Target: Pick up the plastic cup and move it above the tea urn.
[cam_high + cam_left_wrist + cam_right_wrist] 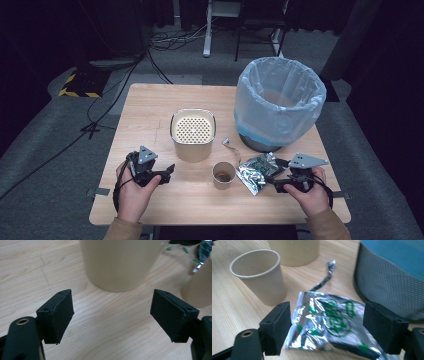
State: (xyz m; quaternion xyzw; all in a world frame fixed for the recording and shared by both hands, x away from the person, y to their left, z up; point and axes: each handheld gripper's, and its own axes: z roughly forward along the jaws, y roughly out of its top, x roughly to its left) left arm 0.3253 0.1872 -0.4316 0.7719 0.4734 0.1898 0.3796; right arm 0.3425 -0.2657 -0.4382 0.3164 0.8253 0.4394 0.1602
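Foil wrapper (329, 322) lies near the table's (150, 100) front right edge between my spread right gripper's (334, 327) jaws; left gripper (112, 317) spread too.

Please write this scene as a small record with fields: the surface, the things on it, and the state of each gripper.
surface: wooden table
bin: lined with a clear bag, far right
container: beige, perforated top, centre
cup: paper cup, upright
wrapper: crumpled foil wrapper, flat, between the right jaws
left gripper: open, over bare wood
right gripper: open, around the wrapper

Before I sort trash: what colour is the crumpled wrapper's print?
Green on silver foil wrapper, clearest in the right gripper view.
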